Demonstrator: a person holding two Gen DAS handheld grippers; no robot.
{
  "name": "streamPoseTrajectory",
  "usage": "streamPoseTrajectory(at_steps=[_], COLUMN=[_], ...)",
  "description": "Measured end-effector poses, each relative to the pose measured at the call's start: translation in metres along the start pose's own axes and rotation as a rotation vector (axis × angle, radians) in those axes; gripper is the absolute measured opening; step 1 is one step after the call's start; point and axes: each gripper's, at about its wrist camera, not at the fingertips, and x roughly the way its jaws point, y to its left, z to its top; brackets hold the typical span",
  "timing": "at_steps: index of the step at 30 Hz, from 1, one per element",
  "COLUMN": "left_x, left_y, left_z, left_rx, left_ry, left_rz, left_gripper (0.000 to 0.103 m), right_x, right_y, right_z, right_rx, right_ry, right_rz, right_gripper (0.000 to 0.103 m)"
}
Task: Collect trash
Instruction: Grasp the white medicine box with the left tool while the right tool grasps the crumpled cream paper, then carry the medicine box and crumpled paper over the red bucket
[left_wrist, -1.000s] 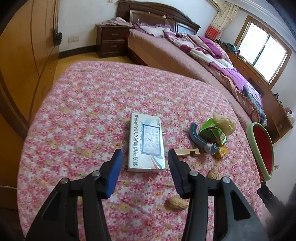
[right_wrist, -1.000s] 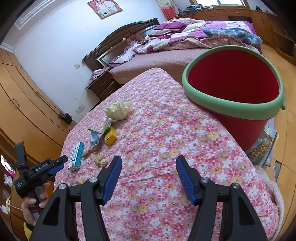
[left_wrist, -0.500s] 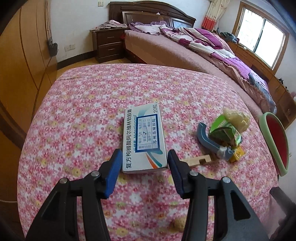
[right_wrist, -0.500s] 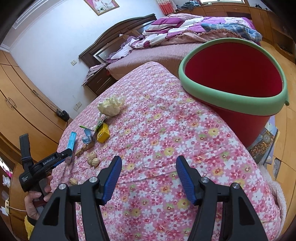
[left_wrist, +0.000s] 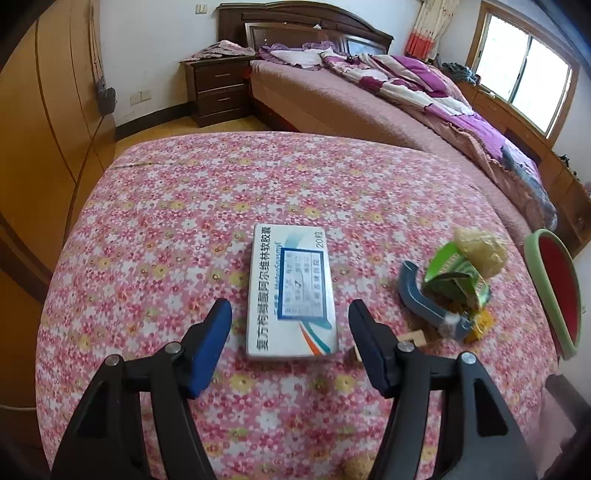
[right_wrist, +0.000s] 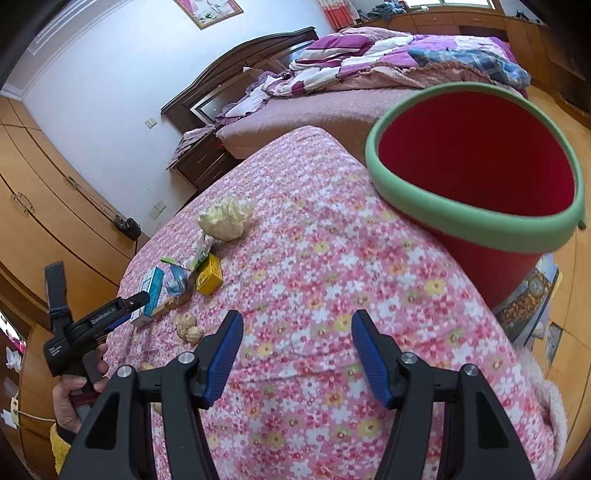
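A flat white-and-blue medicine box (left_wrist: 291, 291) lies on the pink floral tablecloth (left_wrist: 177, 229). My left gripper (left_wrist: 290, 325) is open, its fingers on either side of the box's near end, not touching it. To its right lie a grey-blue curved piece (left_wrist: 417, 299), a green wrapper (left_wrist: 452, 273), a crumpled yellowish paper ball (left_wrist: 480, 247) and a small yellow box (right_wrist: 209, 274). My right gripper (right_wrist: 297, 339) is open and empty above the cloth. The red bucket with a green rim (right_wrist: 476, 166) stands at the table's right edge. The left gripper also shows in the right wrist view (right_wrist: 142, 297).
Walnuts (right_wrist: 189, 326) and a small wooden block (left_wrist: 413, 338) lie near the trash pile. A bed (left_wrist: 388, 99) and nightstand (left_wrist: 218, 86) stand beyond the table. Wooden wardrobes (left_wrist: 44, 110) line the left side. Magazines (right_wrist: 532, 299) lie on the floor by the bucket.
My left gripper has moved forward and its open fingers now flank the medicine box's near end. My right gripper has shifted a little closer to the bucket.
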Motion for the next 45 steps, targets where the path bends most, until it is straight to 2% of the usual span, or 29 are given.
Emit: streamPoseTrajectory(at_steps=[6,8,12,23,30,32,33,36,41,45], left_x=[0.018,0.021,0.024,0.032,0.031,0.031,0.03,0.03,0.029,0.028], left_y=[0.009,0.012,0.017,0.014,0.017,0.017,0.018,0.018,0.02,0.023], left_z=[0.006,0.008,0.012,0.015,0.013,0.013,0.012,0.012,0.011,0.011], left_rx=[-0.049,-0.069,-0.081,-0.064,-0.091,-0.094,-0.095,-0.096,-0.1,-0.114], left_ry=[0.024,0.02,0.006,-0.073,-0.084,-0.085,-0.085,-0.086,-0.088,-0.093], left_rz=[0.019,0.013,0.015,0.031,0.004,-0.001,-0.002,-0.003,-0.019,-0.035], left_gripper=[0.065,0.055,0.053,0.052,0.052,0.052,0.052,0.052,0.052,0.052], right_x=[0.009,0.015,0.034,0.106,0.138,0.144,0.145,0.149,0.144,0.125], right_y=[0.022,0.032,0.053,0.075,0.077,0.074,0.075,0.075,0.079,0.078], right_z=[0.02,0.026,0.04,0.08,0.086,0.086,0.086,0.084,0.08,0.073], right_rx=[-0.096,-0.128,-0.183,-0.167,-0.167,-0.149,-0.153,-0.154,-0.174,-0.157], right_ry=[0.011,0.015,0.008,0.034,0.067,0.068,0.053,0.045,0.033,0.018], right_rz=[0.005,0.009,0.017,0.039,0.038,0.047,0.047,0.071,0.085,0.088], right_gripper=[0.065,0.069,0.07,0.07,0.07,0.065,0.058,0.046,0.036,0.035])
